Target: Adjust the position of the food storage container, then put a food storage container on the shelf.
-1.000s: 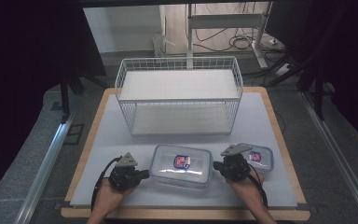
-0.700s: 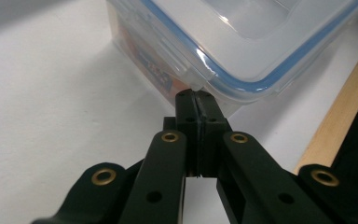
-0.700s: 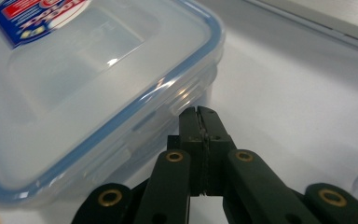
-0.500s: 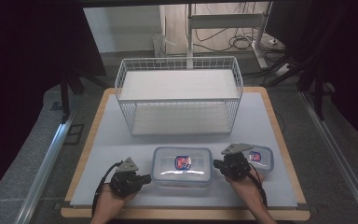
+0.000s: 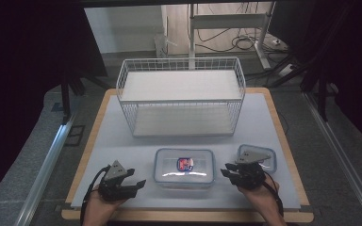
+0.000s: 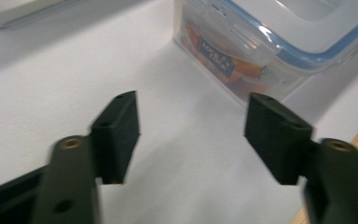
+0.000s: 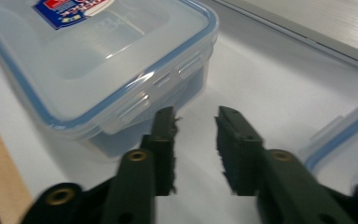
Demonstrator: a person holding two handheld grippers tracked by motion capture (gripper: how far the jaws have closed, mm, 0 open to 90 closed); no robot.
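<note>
Lidded box [image 5: 184,167] is set on a white table [image 5: 273,122] before an empty wire basket [image 5: 181,96]; left gripper [image 5: 134,184] and right gripper [image 5: 227,172] have just been opened, nothing gripped

Both claws just opened and backed off the container [image 5: 184,167], left claw [image 5: 139,184], right claw [image 5: 226,173]

Your left tongs [image 5: 139,183] and right tongs [image 5: 227,172], jaws just opened and empty, flank the lidded container [image 5: 184,167]. A wire basket [image 5: 181,96] stands behind on the surface [image 5: 113,141].
</note>
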